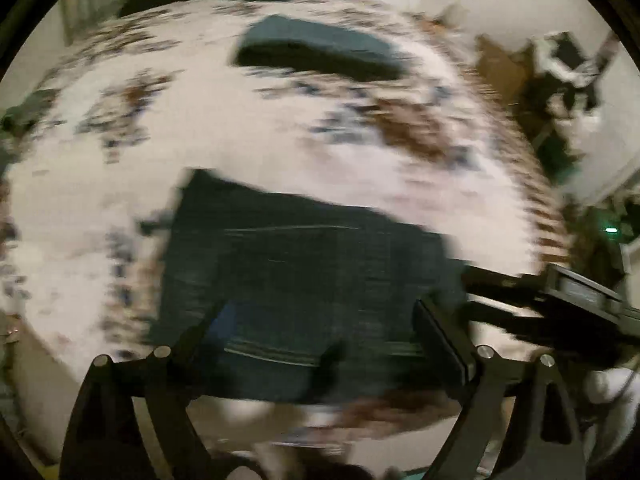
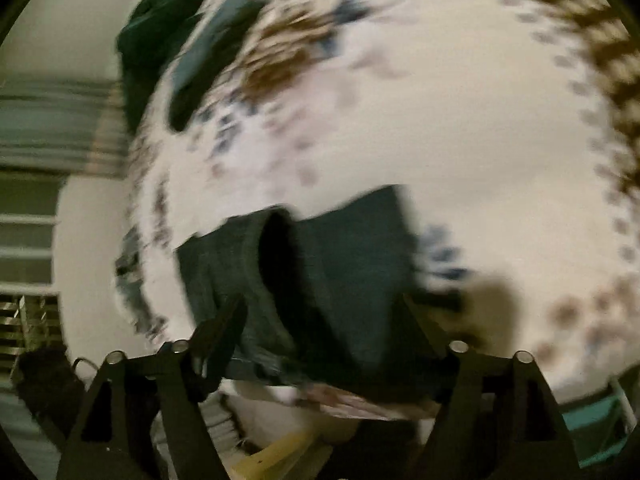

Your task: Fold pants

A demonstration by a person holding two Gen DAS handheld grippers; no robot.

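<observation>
Pants (image 1: 304,280) lie half-folded on the patterned bed (image 1: 280,140), both the left claw (image 1: 320,328) and right claw (image 2: 324,320) spread wide and gripping nothing, so a hasty pinch might catch one layer and drag the fold apart.

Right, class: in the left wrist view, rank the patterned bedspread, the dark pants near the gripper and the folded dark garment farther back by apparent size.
1. patterned bedspread
2. dark pants, though nearness to the camera enlarges them
3. folded dark garment, farther off, so true size against the pants is unsure
</observation>
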